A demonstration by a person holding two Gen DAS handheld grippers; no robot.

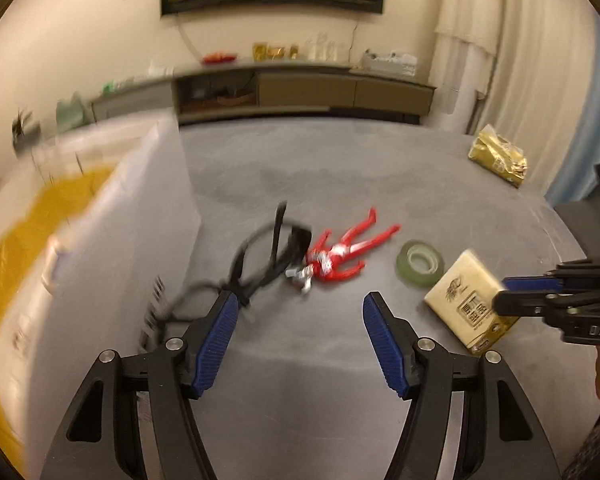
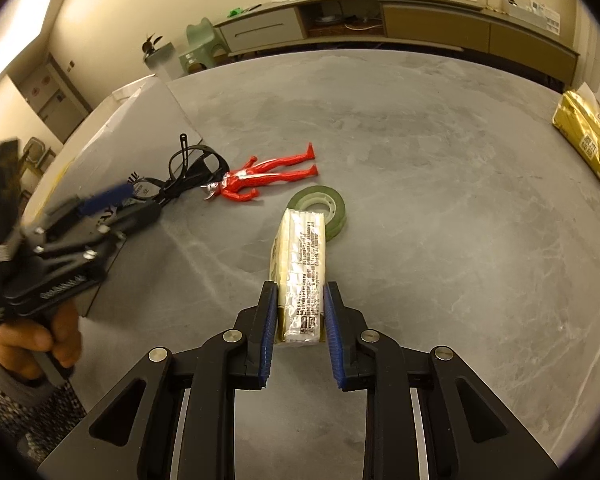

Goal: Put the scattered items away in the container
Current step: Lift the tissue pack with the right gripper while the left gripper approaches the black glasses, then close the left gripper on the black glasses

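My right gripper [image 2: 300,300] is shut on a cream tissue pack [image 2: 302,272], holding it on edge by its near end; the far end reaches the green tape roll [image 2: 325,205]. A red toy figure [image 2: 268,178] lies flat on the grey table [image 2: 440,220], head toward a tangled black cable [image 2: 188,168]. My left gripper [image 1: 300,314] hangs open and empty in front of the figure [image 1: 340,254] and cable [image 1: 260,256], right beside the white box [image 1: 112,248] with yellow inside. The pack [image 1: 466,304] and right gripper [image 1: 502,296] show at the right.
A gold foil packet [image 2: 588,140] lies at the table's far right edge. A long low cabinet [image 2: 420,20] with small items on top runs along the back wall. A hand [image 2: 40,340] holds the left gripper [image 2: 140,202] near the box [image 2: 112,120].
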